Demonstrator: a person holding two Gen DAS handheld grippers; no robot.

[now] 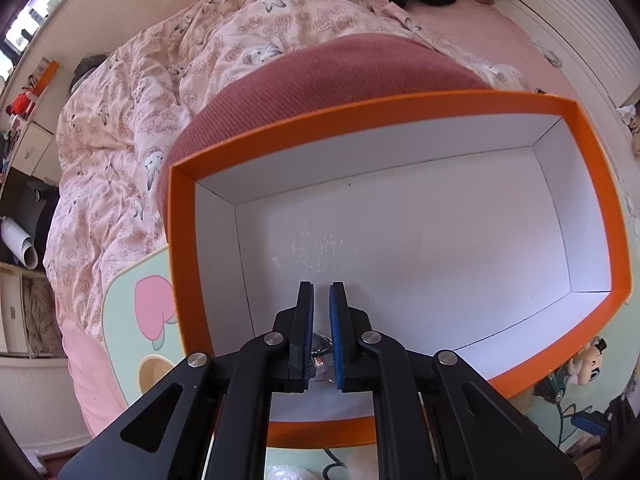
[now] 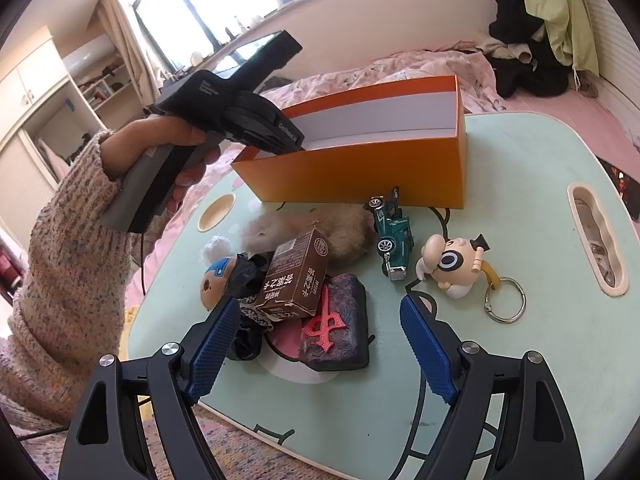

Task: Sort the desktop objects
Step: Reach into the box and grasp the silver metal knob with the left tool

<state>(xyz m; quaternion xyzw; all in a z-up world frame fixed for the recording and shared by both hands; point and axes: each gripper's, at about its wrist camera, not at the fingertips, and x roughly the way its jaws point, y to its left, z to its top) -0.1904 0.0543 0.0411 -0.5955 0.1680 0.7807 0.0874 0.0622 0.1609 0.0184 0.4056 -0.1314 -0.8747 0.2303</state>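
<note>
Left wrist view: my left gripper point(image 1: 321, 294) points down into the orange cardboard box with white inside point(image 1: 592, 208), jaws nearly together. A small shiny metal thing point(image 1: 320, 354) sits between the pads near their base; I cannot tell what it is. It looks light, hard and slippery.

Right wrist view: my right gripper point(image 2: 316, 322) hangs wide, holding nothing. Ahead of its left finger lies the brown paper carton point(image 2: 294, 276), light and crushable, best pinched across its flat sides. Beyond the right finger, the green toy car point(image 2: 392, 238) is rigid; I would grip its body.
</note>
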